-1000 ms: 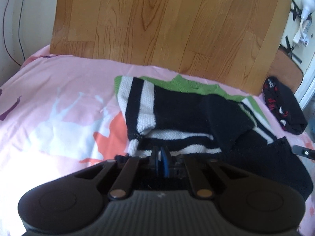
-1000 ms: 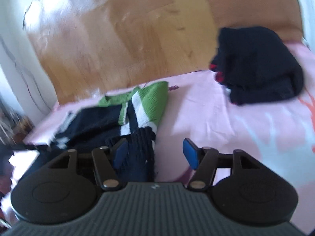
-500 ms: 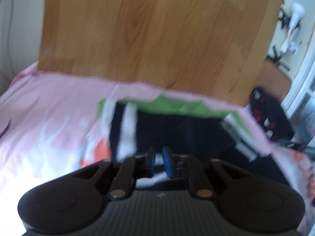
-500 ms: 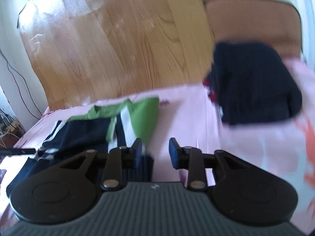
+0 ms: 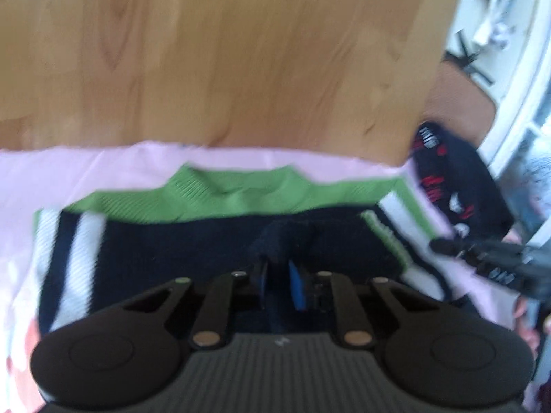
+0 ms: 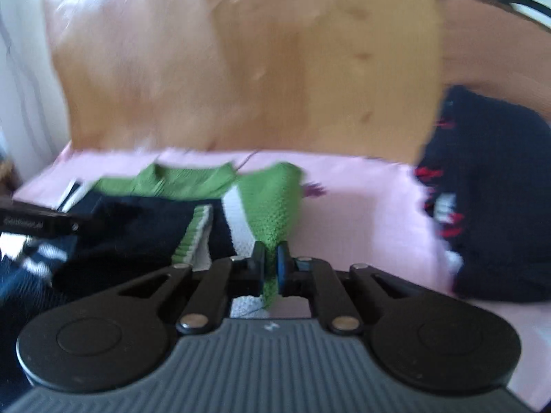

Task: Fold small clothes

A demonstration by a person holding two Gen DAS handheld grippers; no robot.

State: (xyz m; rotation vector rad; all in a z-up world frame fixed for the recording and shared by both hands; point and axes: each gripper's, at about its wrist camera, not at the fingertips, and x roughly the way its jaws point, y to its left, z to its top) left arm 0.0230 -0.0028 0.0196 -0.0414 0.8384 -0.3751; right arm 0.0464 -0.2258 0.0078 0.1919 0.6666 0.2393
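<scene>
Knitted sweater [image 5: 213, 241] lying flat on pink bedsheet [image 5: 86, 172], near the wooden board [image 5: 224, 51] at the far edge. Long axis running left-right across the left wrist view; green collar edge facing the board, lower part toward the camera. Body dark navy; green ribbed band along the far edge with a shallow notch at mid-collar; white and navy stripes at the left end, green-white trim at the right end. Right sleeve area folded over the body, showing green, white and navy panels in the right wrist view [image 6: 261, 206]. Left gripper [image 5: 277, 282] nearly closed, blue pads pinching a raised fold of navy knit at the sweater's middle. Right gripper [image 6: 271, 268] closed tight on a green corner of the sweater, fabric visibly trapped between the pads. Second dark garment [image 6: 499, 206] with red and white marks folded on the sheet to the right, apart from the sweater, a strip of pink between. Both views motion-blurred; fine knit detail unreadable.
</scene>
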